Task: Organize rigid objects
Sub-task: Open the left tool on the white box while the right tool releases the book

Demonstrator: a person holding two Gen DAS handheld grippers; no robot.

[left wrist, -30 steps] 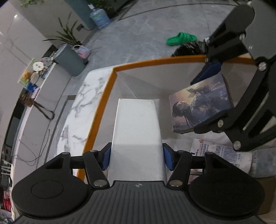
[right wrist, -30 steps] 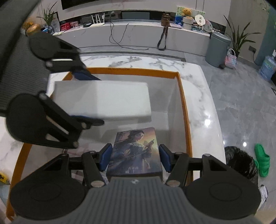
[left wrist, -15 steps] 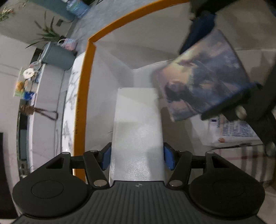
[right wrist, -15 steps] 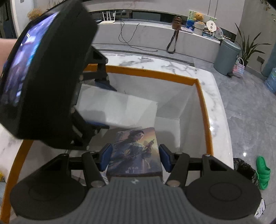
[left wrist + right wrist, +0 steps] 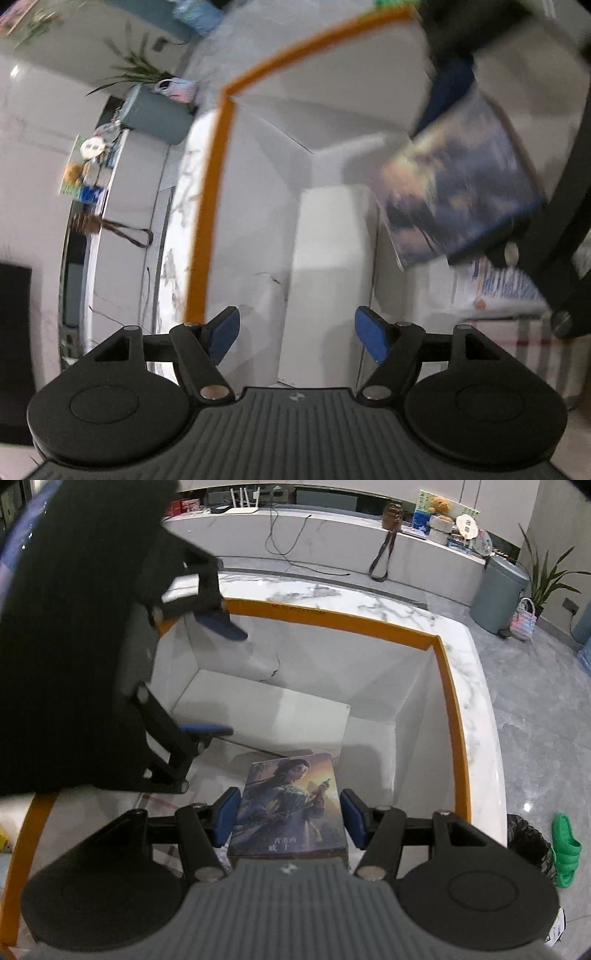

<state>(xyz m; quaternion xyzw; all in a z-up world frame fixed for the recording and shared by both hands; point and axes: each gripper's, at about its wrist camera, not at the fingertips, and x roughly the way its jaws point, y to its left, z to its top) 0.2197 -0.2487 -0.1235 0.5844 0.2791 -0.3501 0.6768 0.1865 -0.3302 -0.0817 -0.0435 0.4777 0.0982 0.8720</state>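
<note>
The step in hand is judged to be the setting down of two boxes inside the bin [image 5: 448, 686], a white container with an orange rim on a marble table [image 5: 476, 672]. The white box [image 5: 328, 266] is seen lying on the bin's floor, close to the far corner of the bin. The left gripper [image 5: 297, 334] has just been opening: its blue pads [image 5: 371, 338] are spread wide and stand clear of the white box on both sides, so that box is taken as released. The picture box [image 5: 290, 808] is pinched between the pads of the right gripper [image 5: 288, 819] and is held above the bin's floor, just beside the white box; contact with the floor cannot be told. A printed packet [image 5: 506, 288] is seen on the bin's floor beneath the right gripper.

Next, the left gripper would probably need to be lifted straight out of the bin without the white box being knocked. The picture box would then need to be lowered flat beside the white box before being let go.
</note>
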